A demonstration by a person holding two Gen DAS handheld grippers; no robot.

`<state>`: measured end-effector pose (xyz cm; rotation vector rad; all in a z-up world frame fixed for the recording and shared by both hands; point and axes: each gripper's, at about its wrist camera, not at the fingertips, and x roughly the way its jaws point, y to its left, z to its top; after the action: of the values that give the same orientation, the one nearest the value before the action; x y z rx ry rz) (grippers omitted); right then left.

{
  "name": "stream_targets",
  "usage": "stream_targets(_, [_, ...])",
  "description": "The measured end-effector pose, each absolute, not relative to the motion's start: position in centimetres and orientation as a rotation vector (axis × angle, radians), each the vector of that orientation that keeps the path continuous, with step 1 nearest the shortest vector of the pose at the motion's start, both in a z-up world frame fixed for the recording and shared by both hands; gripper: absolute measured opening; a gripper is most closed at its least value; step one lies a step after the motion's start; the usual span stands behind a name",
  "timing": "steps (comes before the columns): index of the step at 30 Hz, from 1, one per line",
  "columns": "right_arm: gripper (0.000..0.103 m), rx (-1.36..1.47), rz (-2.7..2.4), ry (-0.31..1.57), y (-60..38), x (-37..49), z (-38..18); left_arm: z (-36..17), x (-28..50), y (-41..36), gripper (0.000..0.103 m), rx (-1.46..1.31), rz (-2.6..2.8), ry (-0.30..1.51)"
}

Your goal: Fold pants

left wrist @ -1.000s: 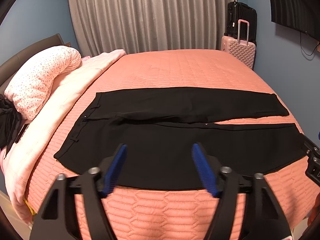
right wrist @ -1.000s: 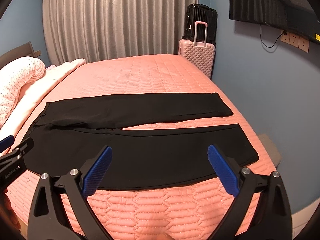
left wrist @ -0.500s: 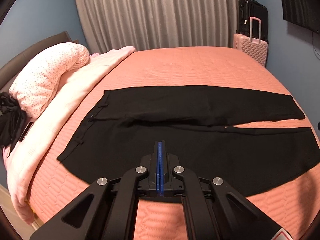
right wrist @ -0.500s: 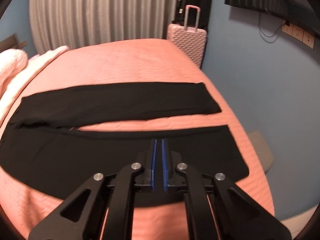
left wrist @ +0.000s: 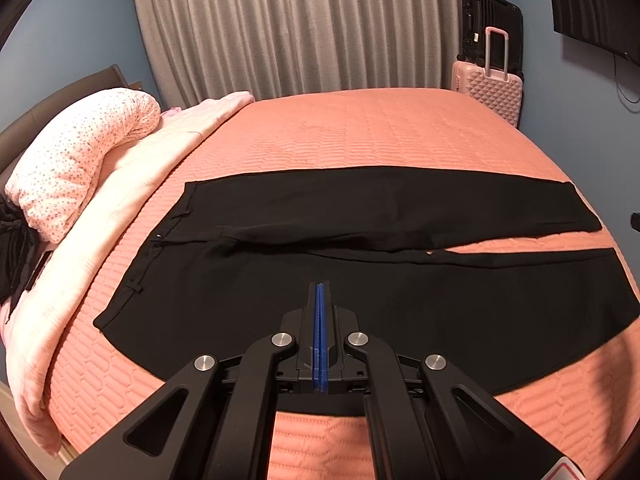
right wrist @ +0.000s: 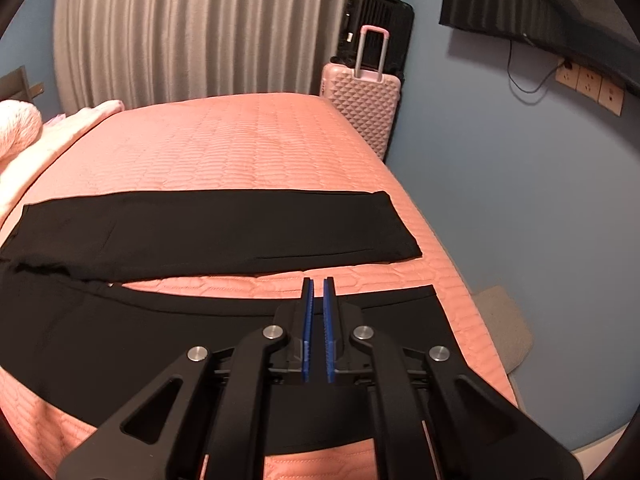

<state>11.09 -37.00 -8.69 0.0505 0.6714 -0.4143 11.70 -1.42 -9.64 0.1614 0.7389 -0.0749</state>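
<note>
Black pants [left wrist: 380, 208] lie flat across the salmon quilted bed [left wrist: 360, 128], waistband [left wrist: 160, 248] to the left and both legs stretching right. My left gripper [left wrist: 320, 286] hovers over the near leg's upper part, blue pads pressed together with no cloth seen between them. In the right wrist view the far leg [right wrist: 220, 232] and near leg [right wrist: 120, 340] lie parallel with a strip of quilt between. My right gripper [right wrist: 318, 280] is shut to a thin slit above the near leg close to its hem, and no fabric is bunched in it.
A spotted pillow [left wrist: 80, 152] and a pale pink blanket [left wrist: 100, 248] lie along the bed's left side, beside dark cloth [left wrist: 12, 248]. A pink suitcase [right wrist: 362, 108] and a black one [right wrist: 376, 24] stand by the curtain. The bed's right edge drops to a floor mat [right wrist: 504, 328].
Both grippers went from wide open to shut. The right gripper swung right, toward the hem end of the legs. The left gripper edged forward and lower over the near leg.
</note>
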Motion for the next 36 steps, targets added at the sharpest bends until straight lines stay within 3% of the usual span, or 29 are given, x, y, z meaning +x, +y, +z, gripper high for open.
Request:
stream_targets(19, [0.001, 0.243, -0.318, 0.838, -60.3, 23.0, -17.9, -12.2, 14.4, -4.1, 0.0, 0.189, -0.043, 0.75])
stream_targets(31, [0.001, 0.206, -0.107, 0.877, -63.2, 25.8, -19.3, -14.9, 16.1, -8.4, 0.0, 0.194, -0.072, 0.767])
stream_targets(36, [0.001, 0.174, -0.068, 0.776, -63.2, 24.9, -17.8, -15.5, 16.4, -9.3, 0.0, 0.205, -0.071, 0.769])
